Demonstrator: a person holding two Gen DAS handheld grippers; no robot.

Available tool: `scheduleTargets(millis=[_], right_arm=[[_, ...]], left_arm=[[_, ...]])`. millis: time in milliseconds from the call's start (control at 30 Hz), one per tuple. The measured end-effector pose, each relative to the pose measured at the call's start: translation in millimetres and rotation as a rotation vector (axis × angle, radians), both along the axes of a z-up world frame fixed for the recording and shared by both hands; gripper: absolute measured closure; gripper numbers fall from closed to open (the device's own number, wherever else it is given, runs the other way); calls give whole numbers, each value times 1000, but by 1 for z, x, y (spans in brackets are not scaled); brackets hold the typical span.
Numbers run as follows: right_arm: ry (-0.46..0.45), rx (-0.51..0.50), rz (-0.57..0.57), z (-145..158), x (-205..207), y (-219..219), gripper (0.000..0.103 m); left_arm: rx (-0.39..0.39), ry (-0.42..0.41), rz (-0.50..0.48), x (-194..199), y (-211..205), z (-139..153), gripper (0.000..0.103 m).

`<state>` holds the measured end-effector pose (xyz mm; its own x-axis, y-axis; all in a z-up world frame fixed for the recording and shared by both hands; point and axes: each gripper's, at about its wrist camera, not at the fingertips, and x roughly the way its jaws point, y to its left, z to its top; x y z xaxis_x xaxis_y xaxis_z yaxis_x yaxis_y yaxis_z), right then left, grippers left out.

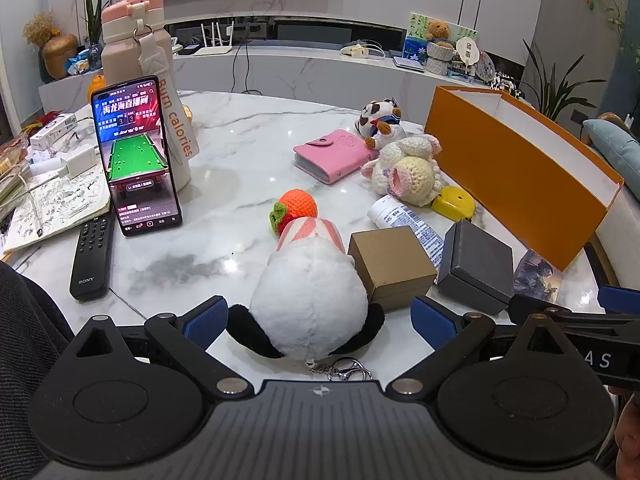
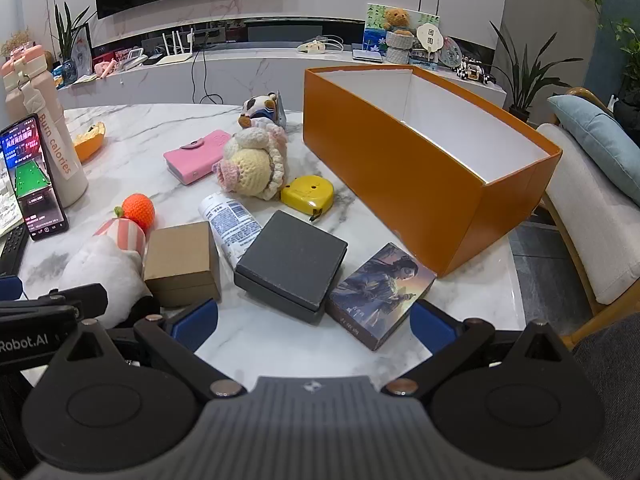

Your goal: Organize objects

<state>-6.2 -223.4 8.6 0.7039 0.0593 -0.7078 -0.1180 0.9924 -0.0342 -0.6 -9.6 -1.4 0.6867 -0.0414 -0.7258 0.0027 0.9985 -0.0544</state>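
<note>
Marble table (image 1: 240, 168) crowded with clutter. Left wrist view: left gripper (image 1: 320, 320) spread wide either side of a white plush toy (image 1: 310, 300), not gripping; phone (image 1: 136, 156) propped against a bottle (image 1: 140, 40). Right wrist view: right gripper (image 2: 314, 328) wide, holding nothing, near a grey box (image 2: 292, 264); only here is the orange box's (image 2: 400, 184) white interior visible.

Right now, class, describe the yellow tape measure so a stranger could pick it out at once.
Start at the big orange box on the marble table. Just off its near left side, beside the crocheted doll, lies the tape measure. It is the only glossy yellow, rounded plastic case there; its neighbours are soft yarn or square-edged boxes.
</note>
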Motion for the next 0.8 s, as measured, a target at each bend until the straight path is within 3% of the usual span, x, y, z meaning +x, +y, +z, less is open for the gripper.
scheduleTargets(millis=[800], right_arm=[[-2,-5,6,0,1,2,1]], left_arm=[[-7,1,-1,-2,4,-2,0]])
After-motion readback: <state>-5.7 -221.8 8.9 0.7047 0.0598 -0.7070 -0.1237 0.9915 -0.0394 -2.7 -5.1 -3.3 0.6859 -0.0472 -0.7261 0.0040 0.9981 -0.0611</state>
